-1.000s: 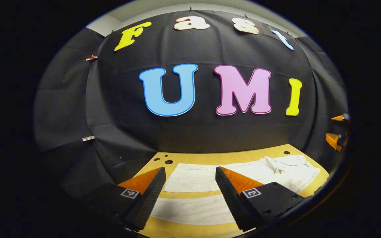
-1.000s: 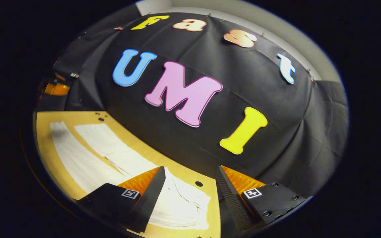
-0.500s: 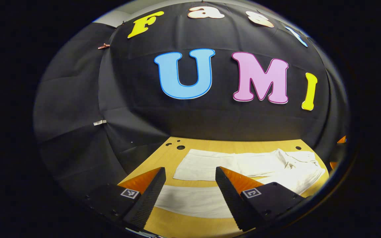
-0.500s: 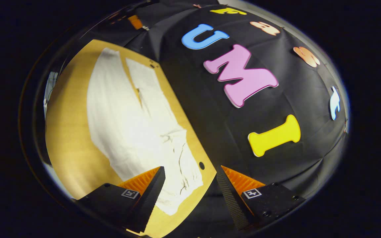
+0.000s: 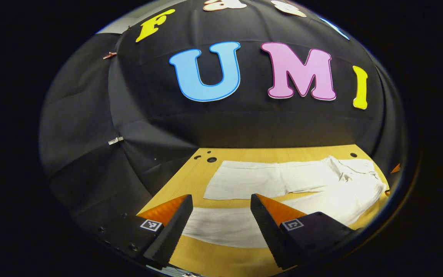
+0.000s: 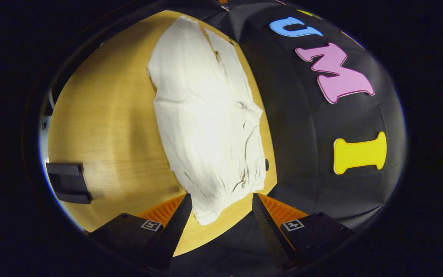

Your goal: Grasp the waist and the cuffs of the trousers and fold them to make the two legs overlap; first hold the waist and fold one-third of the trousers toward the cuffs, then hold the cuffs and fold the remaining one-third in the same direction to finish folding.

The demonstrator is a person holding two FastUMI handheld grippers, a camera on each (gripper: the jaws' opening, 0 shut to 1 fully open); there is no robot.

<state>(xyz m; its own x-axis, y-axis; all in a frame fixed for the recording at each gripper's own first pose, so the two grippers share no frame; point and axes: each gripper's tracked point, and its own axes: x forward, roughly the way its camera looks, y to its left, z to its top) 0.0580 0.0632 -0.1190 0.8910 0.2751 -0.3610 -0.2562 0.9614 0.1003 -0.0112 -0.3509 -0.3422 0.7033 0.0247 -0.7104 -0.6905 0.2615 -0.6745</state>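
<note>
Trousers point(image 5: 283, 184) flat on bench point(image 5: 221, 261), unfolded, along back edge. Left gripper point(image 5: 221, 200) fingers apart over cuffs; right gripper point(image 6: 221, 200) fingers apart at waist point(image 6: 229, 188), gripping nothing.

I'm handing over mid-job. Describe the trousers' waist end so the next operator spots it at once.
On the wooden table lie white trousers, legs spread apart. The waist is the wide, gathered, wrinkled end in front of the open right gripper, unlike the flat cuff ends.

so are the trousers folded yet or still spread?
Spread. The trousers lie flat on the table, both legs side by side with a strip of table between them, waist unfolded. Both grippers are open, holding nothing.
</note>
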